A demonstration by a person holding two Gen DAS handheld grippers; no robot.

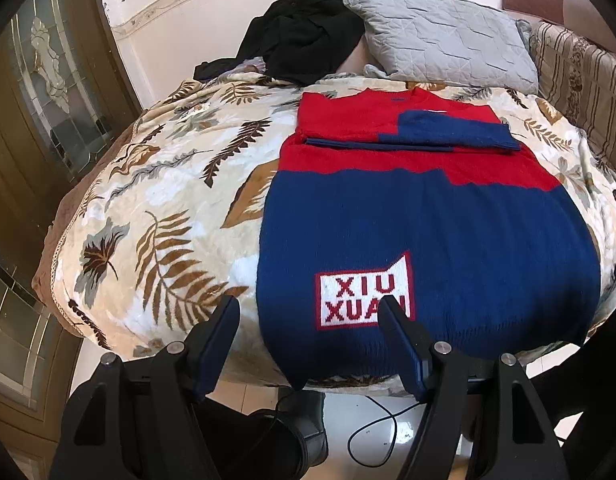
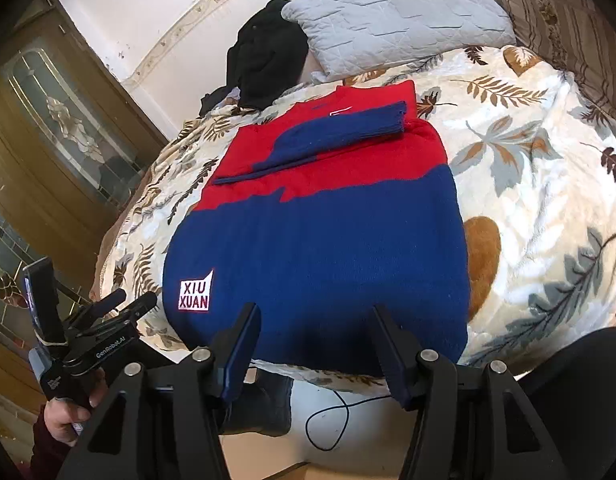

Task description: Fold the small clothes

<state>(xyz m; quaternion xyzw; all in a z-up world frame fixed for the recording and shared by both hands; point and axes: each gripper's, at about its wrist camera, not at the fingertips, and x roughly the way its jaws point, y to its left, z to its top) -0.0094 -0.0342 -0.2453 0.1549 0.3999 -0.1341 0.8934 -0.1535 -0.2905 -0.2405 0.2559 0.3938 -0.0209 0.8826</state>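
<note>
over the near edge of the bed, left gripper and right gripper tilting downward, both with fingers apart and gripping nothing, red-and-blue sweater lying flat on the leaf-print blanket, sleeves folded across its chest

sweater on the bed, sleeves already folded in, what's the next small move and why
Probably lower both grippers onto the hem of the sweater. The sleeves lie folded across its red chest, the blue lower half is still flat, and the left gripper and right gripper hover open above the hem, holding nothing.
</note>
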